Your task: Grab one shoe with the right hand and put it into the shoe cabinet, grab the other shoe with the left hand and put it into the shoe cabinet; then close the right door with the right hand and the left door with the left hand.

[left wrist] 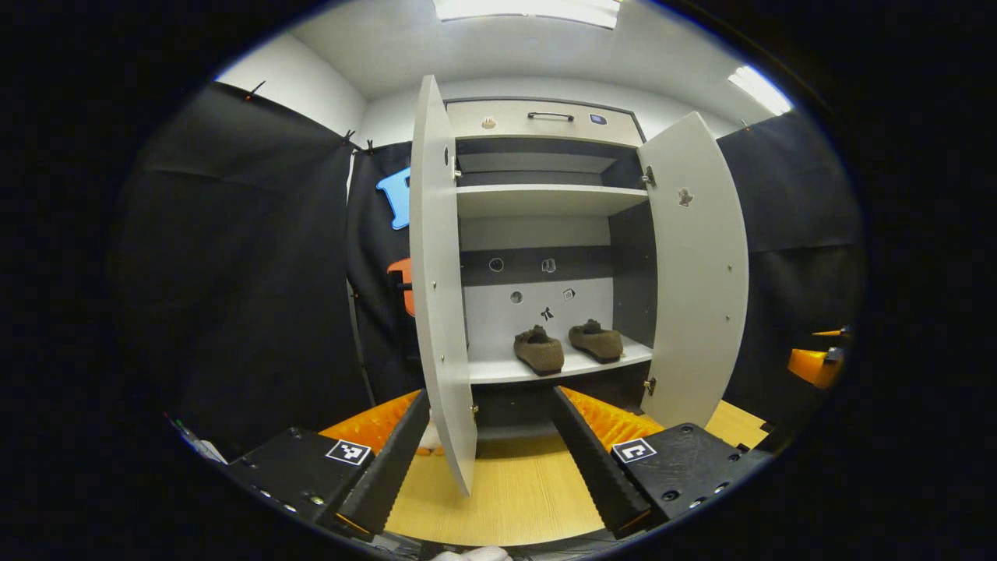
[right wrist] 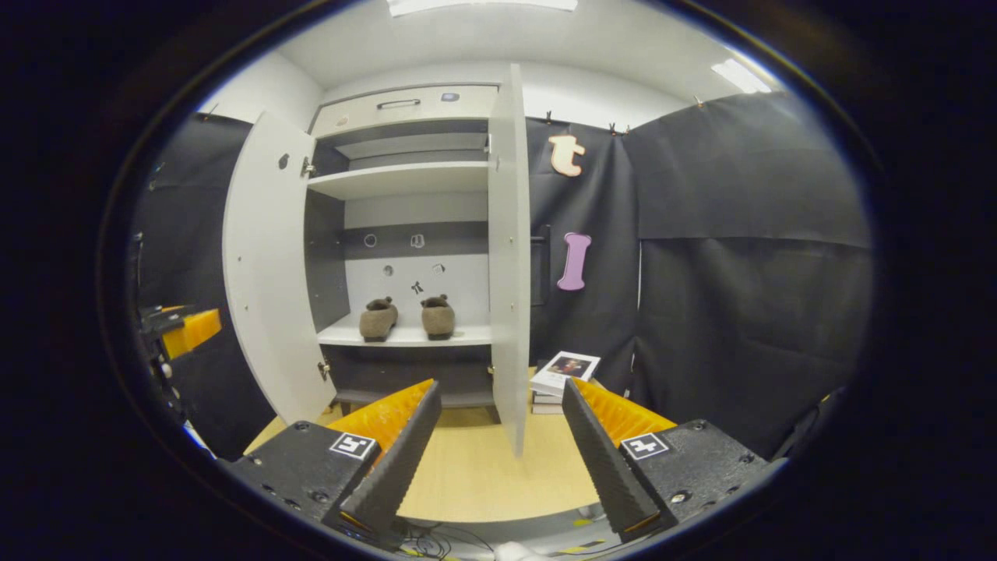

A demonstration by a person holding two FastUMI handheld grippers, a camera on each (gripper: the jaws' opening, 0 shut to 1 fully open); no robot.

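- Both shoes (left wrist: 539, 349) (left wrist: 597, 340) sit side by side on the cabinet (left wrist: 545, 125) shelf (left wrist: 498, 370).
- Both doors (left wrist: 438, 296) (left wrist: 697, 265) stand open.
- Left gripper (left wrist: 498, 452) fingers apart, empty.
- Right gripper (right wrist: 498, 452) fingers apart, empty.

Matt panels, fuzzy shoes, pale wood grain

The two brown shoes (left wrist: 566, 345) looked like soft, napped cloth; the pale grey cabinet's doors (left wrist: 697, 273) were smooth and matt; the light wood-grain floor (right wrist: 483, 475) had a faint sheen; the black wall cloth (right wrist: 748, 257) hung creased.

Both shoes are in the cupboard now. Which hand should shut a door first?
Probably the right: the right gripper is open with the right door edge between its fingers, and the task closes that door first.
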